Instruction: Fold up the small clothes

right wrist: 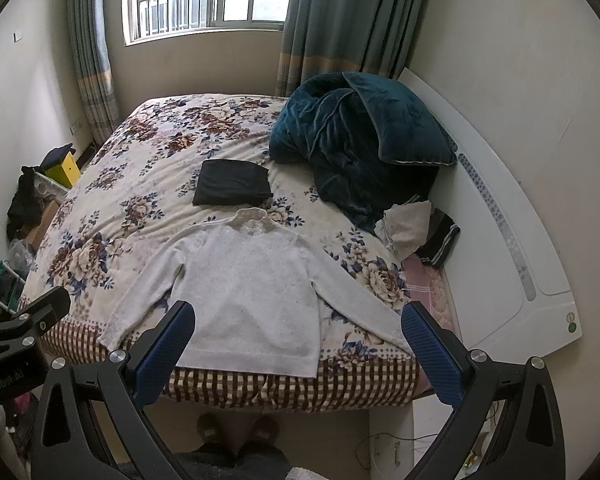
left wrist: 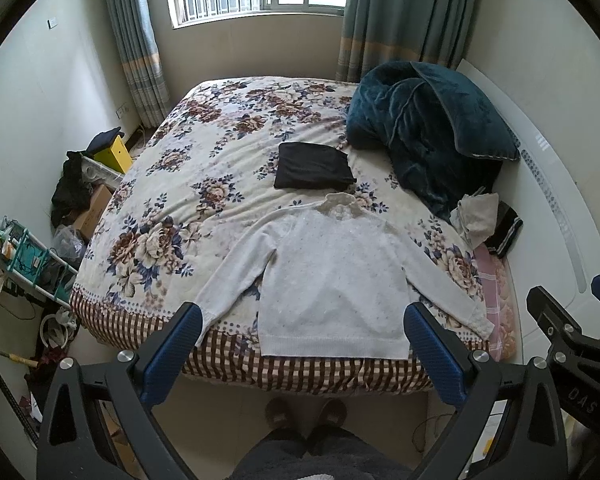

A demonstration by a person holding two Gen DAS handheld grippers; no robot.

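A small white long-sleeved sweater [left wrist: 332, 280] lies flat and spread out at the near edge of the floral bed [left wrist: 204, 184], collar away from me, sleeves out to both sides. It also shows in the right wrist view [right wrist: 252, 296]. A folded black garment [left wrist: 314, 166] lies just beyond the collar, also in the right wrist view [right wrist: 232, 188]. My left gripper [left wrist: 304, 344] is open and empty, held above the sweater's hem. My right gripper [right wrist: 298, 344] is open and empty, above the hem and right sleeve. Its frame shows at the right of the left wrist view [left wrist: 568, 332].
A dark teal blanket and pillow [left wrist: 428, 128] are heaped at the bed's far right. Crumpled pale and dark clothes [left wrist: 484, 220] lie beside the white headboard [left wrist: 556, 208]. Boxes, a rack and clutter [left wrist: 72, 208] fill the floor left of the bed. My slippered feet [left wrist: 304, 412] stand at the bed's foot.
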